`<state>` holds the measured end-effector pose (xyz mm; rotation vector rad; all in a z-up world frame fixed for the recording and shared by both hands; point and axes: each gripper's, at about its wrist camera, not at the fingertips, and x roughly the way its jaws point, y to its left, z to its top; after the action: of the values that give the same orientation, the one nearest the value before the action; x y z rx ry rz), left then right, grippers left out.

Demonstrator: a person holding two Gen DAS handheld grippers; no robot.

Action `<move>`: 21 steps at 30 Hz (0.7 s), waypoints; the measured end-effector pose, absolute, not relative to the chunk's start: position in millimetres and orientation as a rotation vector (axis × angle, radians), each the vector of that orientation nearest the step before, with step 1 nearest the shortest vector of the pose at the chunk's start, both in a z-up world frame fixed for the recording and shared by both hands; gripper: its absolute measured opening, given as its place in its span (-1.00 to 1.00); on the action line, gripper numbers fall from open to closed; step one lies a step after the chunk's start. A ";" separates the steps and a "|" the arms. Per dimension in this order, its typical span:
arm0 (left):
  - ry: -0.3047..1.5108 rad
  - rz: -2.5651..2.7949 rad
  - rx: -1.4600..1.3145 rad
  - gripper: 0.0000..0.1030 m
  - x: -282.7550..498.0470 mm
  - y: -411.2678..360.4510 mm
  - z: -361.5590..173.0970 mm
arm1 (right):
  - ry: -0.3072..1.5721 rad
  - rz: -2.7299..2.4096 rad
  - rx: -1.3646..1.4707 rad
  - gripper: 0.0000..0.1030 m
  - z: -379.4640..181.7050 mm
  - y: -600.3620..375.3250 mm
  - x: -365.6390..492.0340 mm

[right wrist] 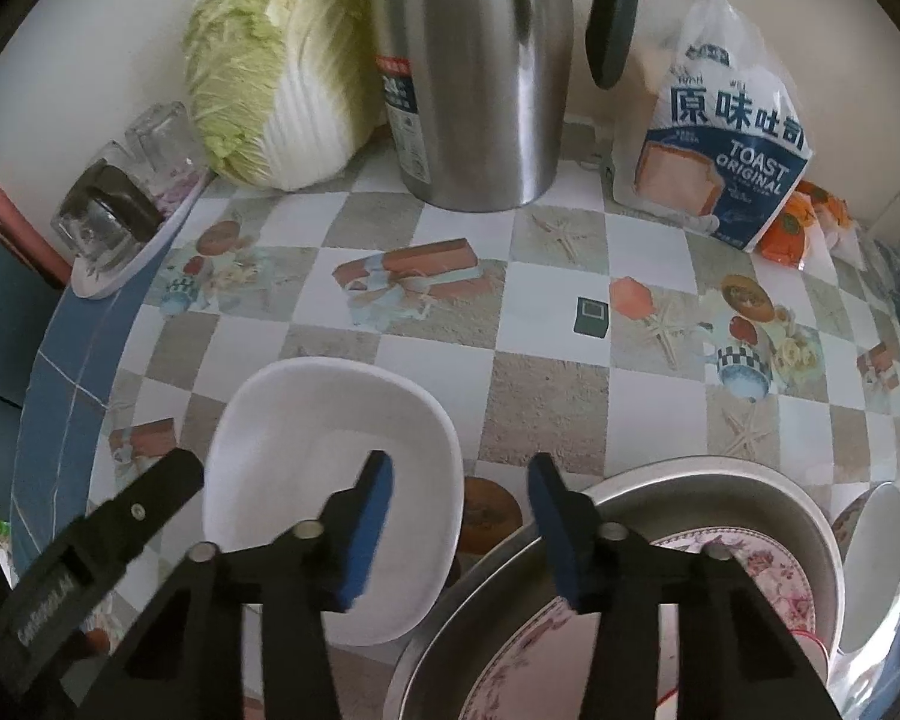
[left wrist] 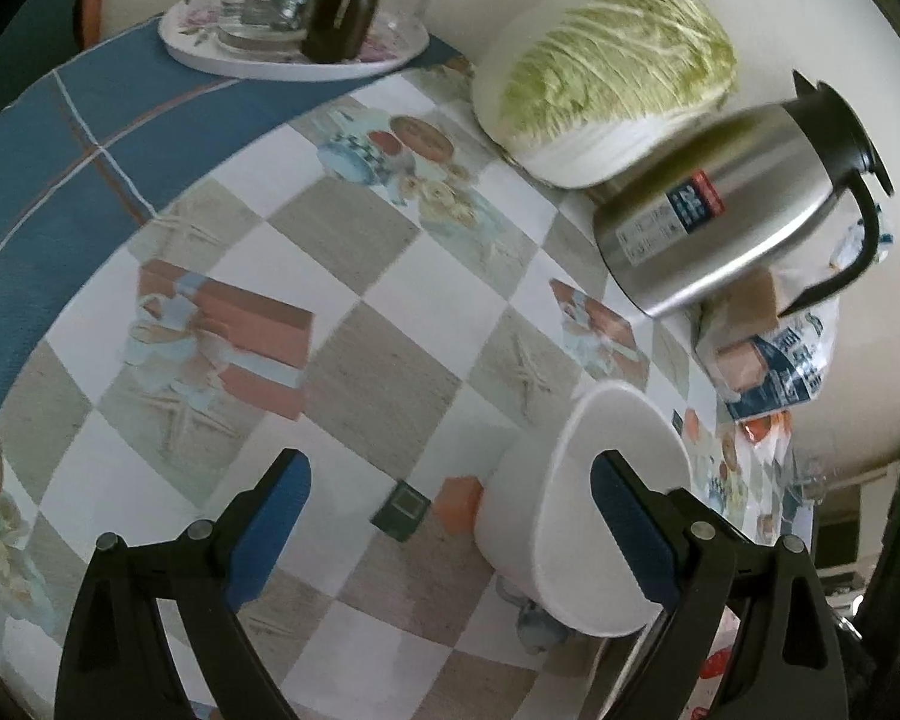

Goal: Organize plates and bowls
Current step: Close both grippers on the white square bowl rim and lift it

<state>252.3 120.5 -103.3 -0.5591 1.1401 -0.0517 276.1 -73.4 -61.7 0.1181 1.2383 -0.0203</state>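
1. The left gripper (left wrist: 450, 516) is hanging over the checked bench (left wrist: 354, 372) with its jaws standing wide apart and nothing pressed between them.
2. A white bowl (left wrist: 576, 516) is sitting on the bench partly under the left gripper's right-hand finger (left wrist: 624, 522), which is overlapping the bowl's rim; whether the finger is touching it cannot be told.
3. The right gripper (right wrist: 459, 516) is pointing steeply down with its jaws partly apart and nothing clamped between them.
4. In the right wrist view the white bowl (right wrist: 330, 480) is lying under the gripper's left-hand finger (right wrist: 372, 516), just beside a metal basin (right wrist: 690, 498).
5. A floral plate (right wrist: 768, 570) is resting inside the metal basin, below the gripper's right-hand finger (right wrist: 558, 534).
6. The tip of the left gripper is showing at the bowl's left edge in the right wrist view.
7. At the back of the bench a cabbage (right wrist: 270, 72), a steel jug (right wrist: 474, 66) and a bag of toast (right wrist: 720, 150) are standing in a row.
8. A tray of glassware (left wrist: 294, 42) is sitting at the far corner of the bench, well apart from the bowl.
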 end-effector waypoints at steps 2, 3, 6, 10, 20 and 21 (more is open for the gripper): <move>1.145 -0.074 -0.548 0.75 253.4 114.8 -101.8 | 1.242 -0.021 0.128 -0.23 -63.7 -74.2 276.9; 1.147 -0.086 -0.543 0.67 253.7 112.0 -100.7 | 1.243 -0.020 0.132 -0.28 -64.3 -74.0 277.1; 1.168 -0.115 -0.517 0.28 255.4 102.6 -100.4 | 1.246 -0.013 0.140 -0.34 -65.8 -72.7 277.2; 1.187 -0.141 -0.529 -0.02 256.5 96.3 -103.8 | 1.254 -0.006 0.142 -0.38 -68.1 -70.2 276.5; 1.220 -0.132 -0.553 -0.21 257.5 93.1 -114.5 | 1.268 0.006 0.128 -0.60 -75.0 -63.5 276.6; 1.229 -0.130 -0.562 -0.21 257.6 93.3 -117.4 | 1.268 0.006 0.127 -0.60 -75.2 -63.5 276.5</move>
<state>257.6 93.3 -117.4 -0.5623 1.2286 -0.1301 276.5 -63.5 -75.2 0.1272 1.2677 0.0058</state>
